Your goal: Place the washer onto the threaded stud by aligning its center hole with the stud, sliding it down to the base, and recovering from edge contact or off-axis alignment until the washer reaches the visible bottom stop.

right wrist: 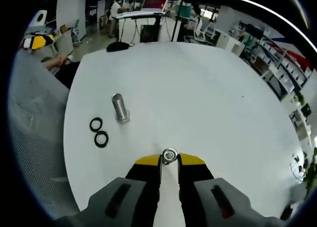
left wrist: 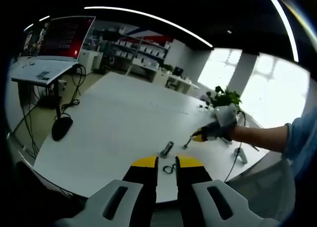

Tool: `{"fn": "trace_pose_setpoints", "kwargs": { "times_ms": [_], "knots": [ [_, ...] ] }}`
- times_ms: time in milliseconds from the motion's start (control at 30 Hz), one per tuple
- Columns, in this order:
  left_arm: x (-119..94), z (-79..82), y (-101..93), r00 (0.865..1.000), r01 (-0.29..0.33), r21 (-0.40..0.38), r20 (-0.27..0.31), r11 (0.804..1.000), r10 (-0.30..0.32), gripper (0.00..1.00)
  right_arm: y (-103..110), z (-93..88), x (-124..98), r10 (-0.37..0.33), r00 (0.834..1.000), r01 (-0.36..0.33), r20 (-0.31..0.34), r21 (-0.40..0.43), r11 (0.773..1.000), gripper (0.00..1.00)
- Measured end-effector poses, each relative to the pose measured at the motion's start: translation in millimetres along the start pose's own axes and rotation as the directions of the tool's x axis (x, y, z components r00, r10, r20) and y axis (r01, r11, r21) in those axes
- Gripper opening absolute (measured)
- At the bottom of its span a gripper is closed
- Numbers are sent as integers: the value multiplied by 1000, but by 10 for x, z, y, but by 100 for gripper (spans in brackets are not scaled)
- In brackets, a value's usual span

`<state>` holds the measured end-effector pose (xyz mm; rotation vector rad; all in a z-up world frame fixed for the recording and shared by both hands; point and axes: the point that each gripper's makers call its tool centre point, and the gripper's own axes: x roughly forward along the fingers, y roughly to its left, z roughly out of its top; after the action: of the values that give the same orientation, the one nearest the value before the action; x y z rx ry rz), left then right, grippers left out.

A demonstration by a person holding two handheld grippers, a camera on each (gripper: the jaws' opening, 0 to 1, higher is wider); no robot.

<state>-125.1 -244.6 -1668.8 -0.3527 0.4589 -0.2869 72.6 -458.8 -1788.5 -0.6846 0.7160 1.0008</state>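
Two black rings [right wrist: 98, 132] lie flat on the white surface [right wrist: 198, 88] just beside the threaded stud [right wrist: 119, 108], which stands upright on its wide base. In the right gripper view the rings sit side by side, touching or nearly so, on the side of the stud nearer the surface's edge. The right gripper [right wrist: 169, 160] is near the stud but apart from it, with its yellow-tipped jaws closed on a small silver washer [right wrist: 169, 155]; the washer is pinched at the very tips, its center hole facing the camera. The washer is not on the stud.

In the left gripper view the left gripper [left wrist: 166, 163] hangs above the near edge of the surface, its jaws slightly apart with nothing between them. Just beyond its tips lie the rings [left wrist: 170, 168], and a little farther the stud [left wrist: 167, 149]. Past the stud the right gripper [left wrist: 198, 137] comes in from the side, held by a gloved hand [left wrist: 220, 130] with a blue sleeve [left wrist: 299, 140] behind it. Farther from the stud a potted plant [left wrist: 224, 102] stands at the far edge of the surface, and a black computer mouse [left wrist: 62, 127] rests well away near the opposite edge.
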Motion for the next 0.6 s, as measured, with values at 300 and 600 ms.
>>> {"fn": "trace_pose_setpoints", "kwargs": {
  "times_ms": [300,600],
  "knots": [
    [4,-11,2,1000,2,4,-8,1000,-2,11,-17,-67,99,10,1000,-10,-13,20,1000,14],
    [8,-20,2,1000,4,8,-13,1000,-4,11,27,-208,259,34,998,-32,-61,32,999,14]
  ]
}}
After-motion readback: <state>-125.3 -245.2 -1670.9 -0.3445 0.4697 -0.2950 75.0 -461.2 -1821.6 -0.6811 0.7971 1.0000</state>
